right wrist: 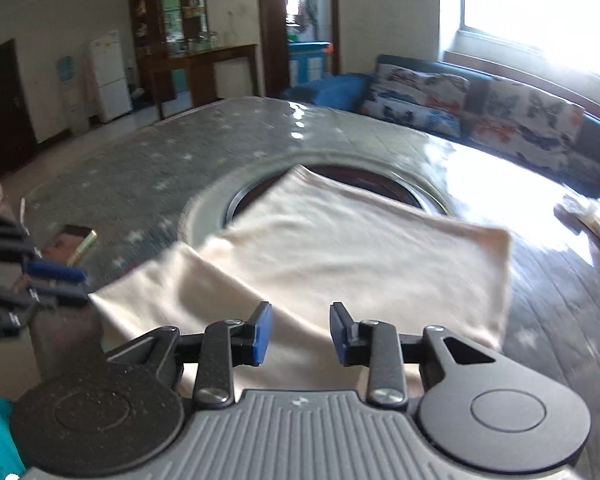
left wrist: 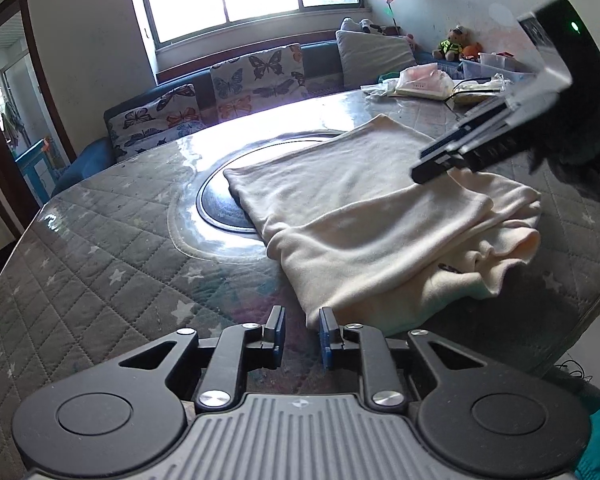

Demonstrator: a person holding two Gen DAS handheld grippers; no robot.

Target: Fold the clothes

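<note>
cream garment (left wrist: 364, 216) between 2 parted, empty claws

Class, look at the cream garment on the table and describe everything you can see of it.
The garment is cream, soft knit by its look, folded into a rough rectangle with a flat top layer and bunched, rumpled layers at one end, where a small dark mark shows. It lies on the quilted table, its far part overlapping the dark round inset. Both tongs are open: the left near a corner, the right above one edge. Neither grips it.
</note>
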